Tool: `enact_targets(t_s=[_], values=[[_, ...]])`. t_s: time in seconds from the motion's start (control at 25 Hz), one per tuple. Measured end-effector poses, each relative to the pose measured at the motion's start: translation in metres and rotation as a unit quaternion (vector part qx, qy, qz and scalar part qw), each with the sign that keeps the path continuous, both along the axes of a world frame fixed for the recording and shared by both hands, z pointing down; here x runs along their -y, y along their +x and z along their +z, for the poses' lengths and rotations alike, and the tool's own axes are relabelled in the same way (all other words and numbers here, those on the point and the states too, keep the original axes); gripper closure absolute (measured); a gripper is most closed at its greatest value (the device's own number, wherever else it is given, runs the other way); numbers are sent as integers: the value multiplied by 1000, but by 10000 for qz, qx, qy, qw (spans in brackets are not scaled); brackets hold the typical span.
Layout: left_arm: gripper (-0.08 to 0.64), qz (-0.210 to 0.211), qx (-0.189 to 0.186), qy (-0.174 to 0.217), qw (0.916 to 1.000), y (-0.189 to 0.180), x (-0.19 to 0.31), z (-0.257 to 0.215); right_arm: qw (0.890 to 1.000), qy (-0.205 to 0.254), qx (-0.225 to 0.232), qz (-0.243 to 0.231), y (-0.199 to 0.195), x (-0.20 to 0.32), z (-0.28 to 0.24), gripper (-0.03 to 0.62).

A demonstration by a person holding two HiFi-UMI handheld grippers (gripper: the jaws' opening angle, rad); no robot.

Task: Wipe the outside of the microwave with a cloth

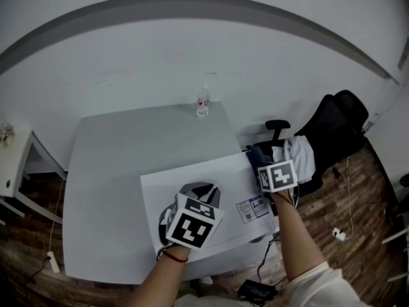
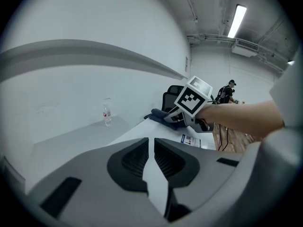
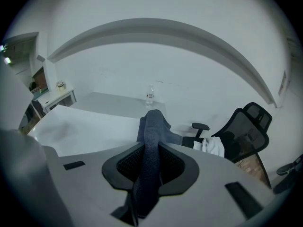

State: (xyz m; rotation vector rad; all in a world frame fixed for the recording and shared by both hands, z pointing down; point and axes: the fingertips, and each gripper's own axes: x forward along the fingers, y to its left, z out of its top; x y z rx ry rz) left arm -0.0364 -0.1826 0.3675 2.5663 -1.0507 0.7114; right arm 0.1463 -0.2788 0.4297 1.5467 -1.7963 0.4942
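Grey table [image 1: 108,171], seen from the head view, carrying a white microwave [image 1: 211,171] on its near part; top face up, printed label [image 1: 252,208] toward the 4 o'clock corner. Left gripper [image 1: 202,187], above the microwave top, at 6 o'clock of the picture's centre: jaws drawn all but together, only a thin slit between them, nothing in it. Right gripper [image 1: 263,166], at the microwave's 3 o'clock edge: jaws clamped on a dark blue cloth [image 1: 257,153], which runs up between the pads and flops forward past the tips. Clear plastic bottle [image 1: 203,102], upright, at the table's 12 o'clock edge, well apart from both grippers. Black mesh office chair [image 1: 335,126], at 3 o'clock beside the table, white garment [image 1: 301,155] draped on it. White side table [image 1: 13,165], at 9 o'clock
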Motion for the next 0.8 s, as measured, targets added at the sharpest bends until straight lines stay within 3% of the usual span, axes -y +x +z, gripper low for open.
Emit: enact_targets(t_s=[0.16, 0.8], values=[[522, -5, -21, -186, 9998, -4, -6, 11, 10000, 12, 46, 52, -6, 1, 0, 509], [523, -824, -75, -513, 9952, -87, -19, 21, 9995, 162, 114, -235, -71, -13, 3, 512]])
